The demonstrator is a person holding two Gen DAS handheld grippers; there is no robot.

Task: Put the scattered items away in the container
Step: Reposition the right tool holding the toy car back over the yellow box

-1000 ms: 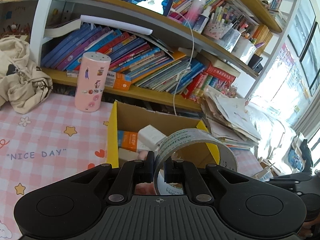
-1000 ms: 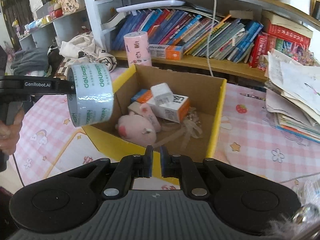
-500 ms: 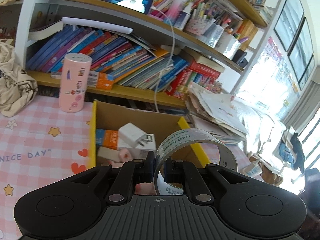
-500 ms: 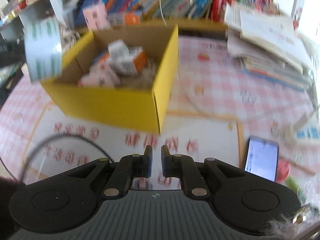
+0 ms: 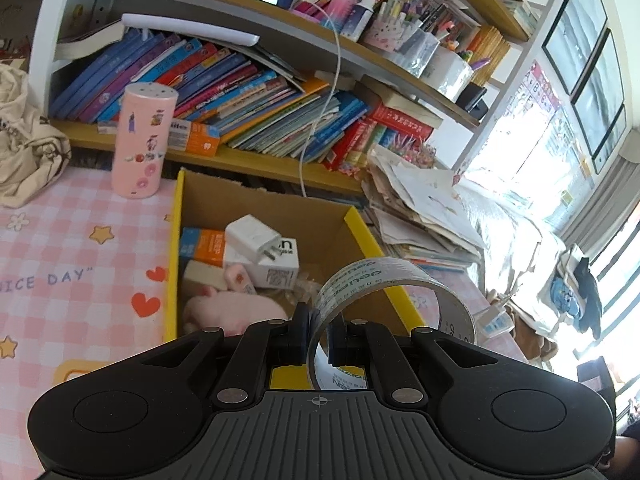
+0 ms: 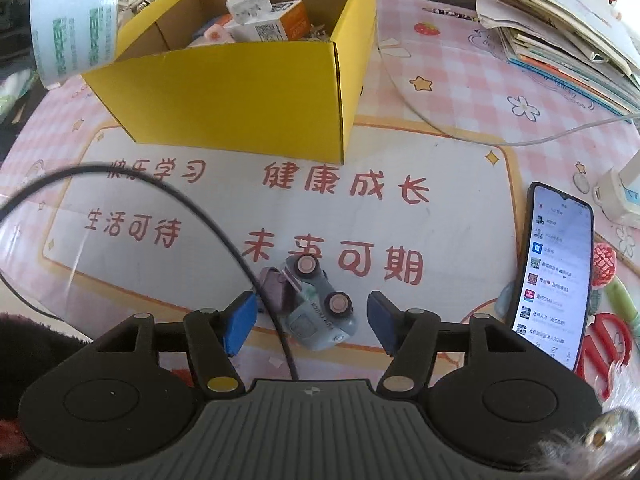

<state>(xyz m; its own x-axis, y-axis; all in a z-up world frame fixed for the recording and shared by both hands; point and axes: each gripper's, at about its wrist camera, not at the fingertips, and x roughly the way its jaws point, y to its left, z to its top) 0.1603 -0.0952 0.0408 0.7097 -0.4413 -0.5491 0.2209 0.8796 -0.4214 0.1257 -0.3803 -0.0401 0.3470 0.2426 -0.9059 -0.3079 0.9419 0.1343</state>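
My left gripper (image 5: 318, 338) is shut on the wall of a clear tape roll (image 5: 384, 280) with green print and holds it in the air over the near edge of the yellow cardboard box (image 5: 362, 230). The roll also shows in the right wrist view (image 6: 74, 20), left of the box (image 6: 240, 96). The box holds a white charger (image 5: 252, 240), small cartons and a pink plush toy (image 5: 232, 308). My right gripper (image 6: 306, 322) is open, low over the mat, its fingers either side of a small grey toy car (image 6: 316, 308) lying on its side.
A smartphone (image 6: 554, 272) with a lit screen, red scissors (image 6: 604, 344) and a white cable (image 6: 460, 132) lie on the right of the mat. A black cable (image 6: 192, 208) crosses in front. A pink cylinder (image 5: 142, 140), paper stacks (image 5: 420, 208) and bookshelves stand behind the box.
My right gripper has opened, swung down from the box and come to the toy car. My left gripper has carried the tape roll closer over the box.
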